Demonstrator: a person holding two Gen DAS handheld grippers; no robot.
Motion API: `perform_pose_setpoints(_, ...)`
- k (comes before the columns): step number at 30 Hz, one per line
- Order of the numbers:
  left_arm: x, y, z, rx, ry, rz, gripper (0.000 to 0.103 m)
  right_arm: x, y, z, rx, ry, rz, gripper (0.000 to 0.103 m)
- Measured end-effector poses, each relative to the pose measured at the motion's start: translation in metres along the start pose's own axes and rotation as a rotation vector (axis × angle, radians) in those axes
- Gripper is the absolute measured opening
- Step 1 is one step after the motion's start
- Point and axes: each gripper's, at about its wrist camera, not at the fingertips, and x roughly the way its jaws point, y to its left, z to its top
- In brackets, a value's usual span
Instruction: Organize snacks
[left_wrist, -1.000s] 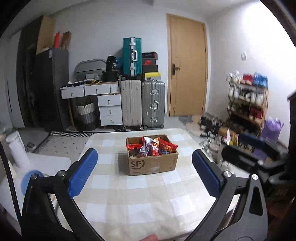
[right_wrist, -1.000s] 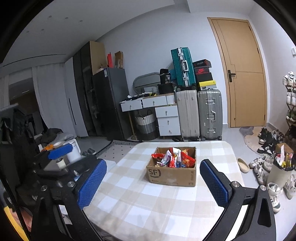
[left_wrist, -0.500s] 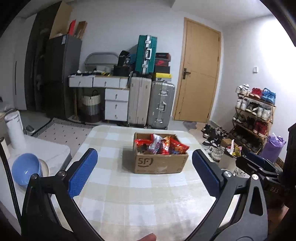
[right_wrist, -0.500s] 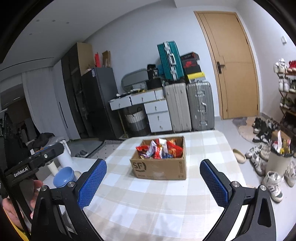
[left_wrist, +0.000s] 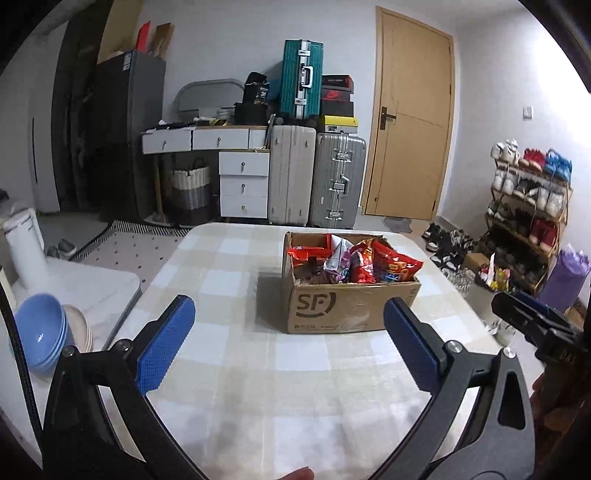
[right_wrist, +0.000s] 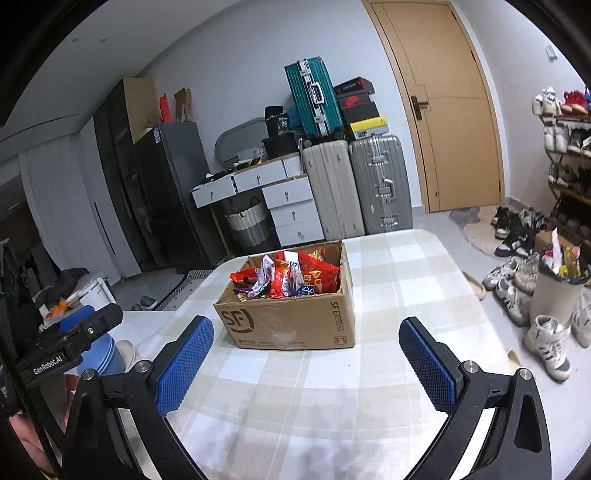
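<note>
- Left wrist view: the left gripper hovers over the checked table, its blue pads spread wide with nothing between them.
- A cardboard box marked SF stands on the table ahead, nearer the right pad than the left and apart from both.
- The snacks fill the box: red, purple and silver packets heaped above its rim.
- The right gripper shows at the right edge, off the table's side; from here its state cannot be told.
- A stack of blue bowls sits on a white surface left of the table.
- Suitcases, a white desk and a wooden door line the far wall; a shoe rack stands at the right.
- Right wrist view: the right gripper is released, pads far apart and empty, held above the table.
- The box sits just ahead between the pad tips, touching neither, one corner turned toward the camera.
- The snacks lie piled inside it.
- The left gripper appears at the left edge, a hand below it.
- A bin with wrappers stands on the floor at the right among shoes.
</note>
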Motion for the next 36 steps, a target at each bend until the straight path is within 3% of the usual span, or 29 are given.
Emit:
perform_pose_setpoints(7,0.052,-0.008,0.0,-0.001,-0.004,-0.01,0.102,0.035,-0.007,0.0,-0.011,0.006,0.002,0.102)
perform_pose_setpoints(15,0.096,-0.012,-0.008,0.006,0.021,-0.031,0.102,0.049,-0.005,-0.003,-0.067,-0.009,0.028,0.102)
perform_pose_setpoints(20,0.097,-0.022,-0.012,0.062,-0.007,-0.002,0.102,0.042,0.003,-0.012,-0.125,-0.018,0.033,0.102)
perform_pose_setpoints(36,0.062,-0.014,-0.036,0.02,-0.031,0.032,0.102,0.008,0.008,-0.021,-0.117,-0.058,0.039,0.102)
